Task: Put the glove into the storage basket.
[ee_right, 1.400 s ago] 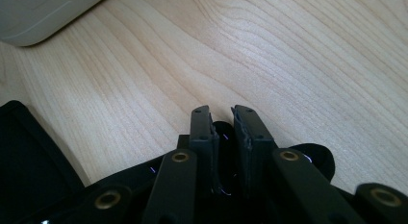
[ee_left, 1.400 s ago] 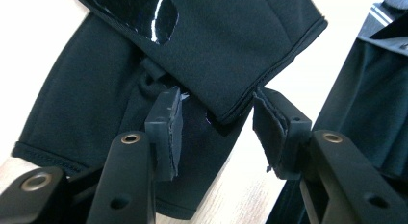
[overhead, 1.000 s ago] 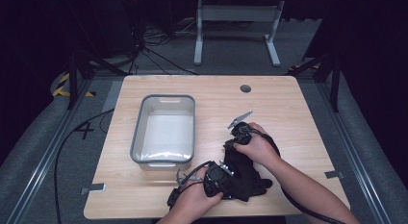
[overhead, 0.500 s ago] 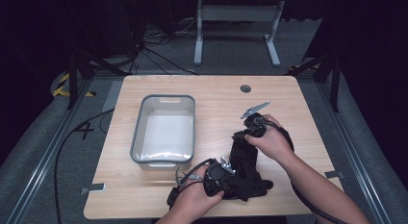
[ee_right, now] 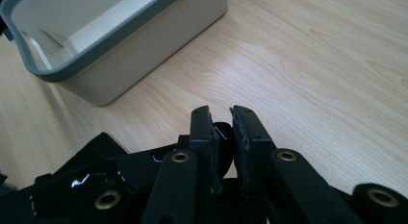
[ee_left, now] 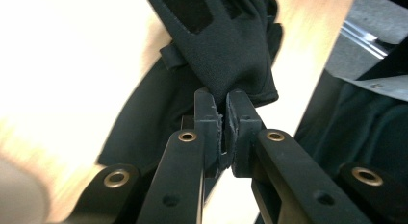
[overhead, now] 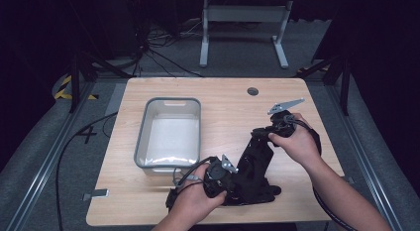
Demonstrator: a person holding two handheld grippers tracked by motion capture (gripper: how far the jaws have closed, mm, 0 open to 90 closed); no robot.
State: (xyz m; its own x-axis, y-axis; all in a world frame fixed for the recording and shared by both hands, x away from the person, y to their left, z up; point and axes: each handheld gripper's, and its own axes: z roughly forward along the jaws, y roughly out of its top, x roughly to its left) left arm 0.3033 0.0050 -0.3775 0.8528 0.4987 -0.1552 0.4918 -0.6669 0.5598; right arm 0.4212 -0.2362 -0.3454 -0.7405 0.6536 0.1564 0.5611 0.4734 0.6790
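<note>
Up goes the right hand-held gripper [overhead: 264, 138], higher and farther toward the back right of the tabletop [overhead: 223, 99] than a second ago, and the black glove [overhead: 255, 166] has been drawn out with it from a bunched heap into a long taut band. The left hand-held gripper [overhead: 233, 177] has climbed a little too, near the front edge. Both are pinching the fabric: in the left gripper view the jaws sit pressed nearly together on the glove's [ee_left: 226, 56] hem, with the finger end hanging away beyond them, and in the right gripper view the jaws are clamped on a fold of the same dark material [ee_right: 221, 137], a narrow gap between them. So the glove now runs on a slant, its long axis from the left grip low at the front up to the right grip higher and farther back, its lower end spread on the wood just right of the left hand [overhead: 195, 203]. What matters for the next move, I'd say, is the grey plastic bin [overhead: 169, 169]: it stands to the left of the whole stretched glove, open side up, its front right corner just beside the left hand-held gripper, while the right hand [overhead: 294, 142] is well apart from it. My read is that the carry would swing leftward, with the left end reaching the rim first and the right end having far more ground to cover.
</note>
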